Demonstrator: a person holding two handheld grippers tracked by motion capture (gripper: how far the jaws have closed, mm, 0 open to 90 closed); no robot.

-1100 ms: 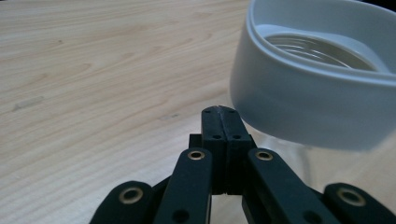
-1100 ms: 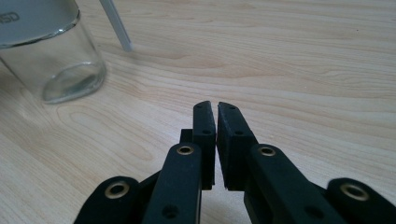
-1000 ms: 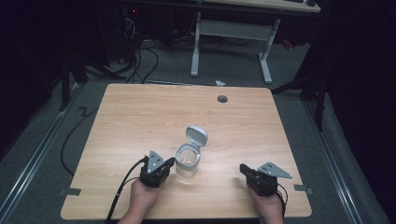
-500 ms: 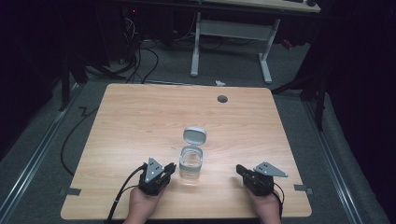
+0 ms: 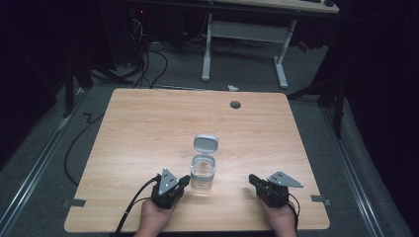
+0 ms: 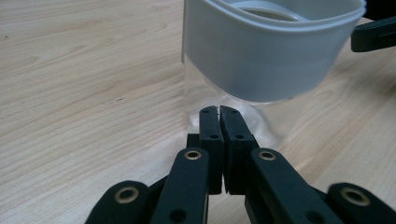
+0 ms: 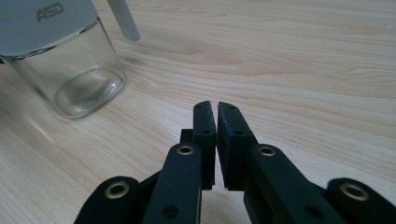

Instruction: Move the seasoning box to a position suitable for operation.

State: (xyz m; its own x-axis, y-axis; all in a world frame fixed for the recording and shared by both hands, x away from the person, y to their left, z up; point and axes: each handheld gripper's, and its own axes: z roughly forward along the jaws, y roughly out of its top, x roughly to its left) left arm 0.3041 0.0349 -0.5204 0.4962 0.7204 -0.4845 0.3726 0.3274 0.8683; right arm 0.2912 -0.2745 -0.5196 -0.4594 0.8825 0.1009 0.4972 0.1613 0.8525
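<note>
now, jar (image 5: 202,174): clear glass jar with a white collar, standing upright near the front edge of the table (image 5: 148,128), between the two grippers.
lid (image 5: 206,143): flipped open and standing up behind the mouth, so the jar is open.
just changed: jar and lid sit a touch nearer the person than a second ago, lid more upright.
left gripper (image 6: 219,112): jaws pressed together, tips right at the jar's base, holding nothing.
right gripper (image 7: 216,108): jaws pressed together too, well apart from the jar, which sits off to its left.
meaning: my read, the opening looks done and both hands are easing off.
</note>
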